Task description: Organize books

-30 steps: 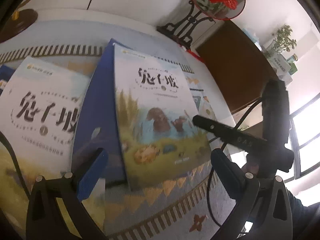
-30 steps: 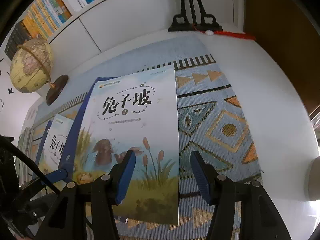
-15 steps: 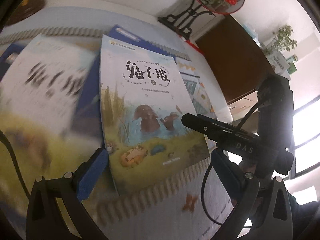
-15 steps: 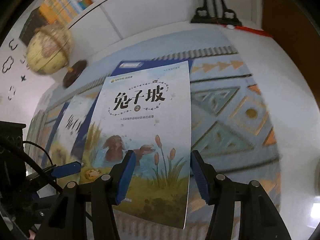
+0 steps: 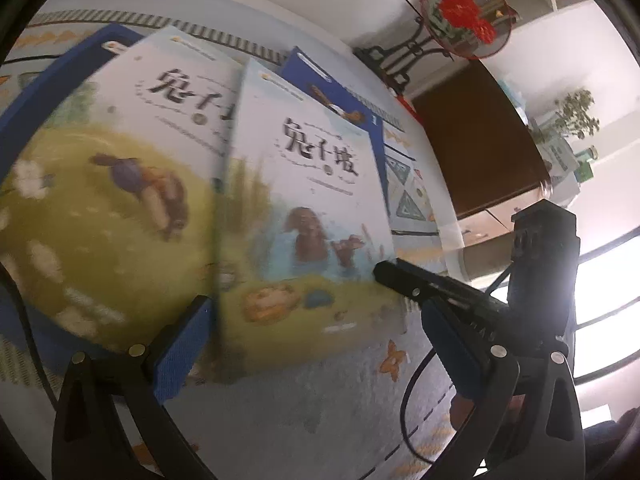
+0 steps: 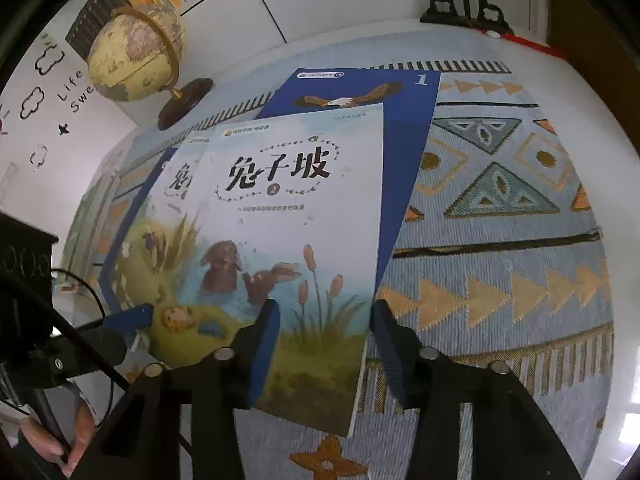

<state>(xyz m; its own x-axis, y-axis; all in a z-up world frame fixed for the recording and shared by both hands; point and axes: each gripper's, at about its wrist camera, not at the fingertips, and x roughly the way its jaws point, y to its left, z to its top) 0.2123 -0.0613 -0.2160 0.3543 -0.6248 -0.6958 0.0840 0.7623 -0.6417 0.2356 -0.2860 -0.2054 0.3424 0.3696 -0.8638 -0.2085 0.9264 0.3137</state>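
Note:
A rabbit picture book numbered 2 (image 6: 296, 208) lies tilted over the other books, and its lower right corner sits between the fingers of my right gripper (image 6: 324, 336). The jaws are closing: the left finger rests on the cover, the right one stands just off the book's right edge, with a wide gap between them. In the left wrist view the same book (image 5: 312, 208) overlaps a second rabbit book (image 5: 112, 184). Behind it lies a blue eagle book marked 1 (image 6: 404, 120). My left gripper (image 5: 316, 344) is wide open, and its left finger is close to the book's left edge.
A patterned blue mat (image 6: 500, 240) covers the white table. A globe (image 6: 136, 52) stands at the back left, before shelves of books. A black ornament stand (image 6: 464, 4) is at the back right. A person's hand (image 6: 48, 440) holds the left gripper's handle.
Book 2 has shifted left with my right gripper, so it now overlaps the other rabbit book and uncovers the blue eagle book's right side. The right fingers have drawn closer together.

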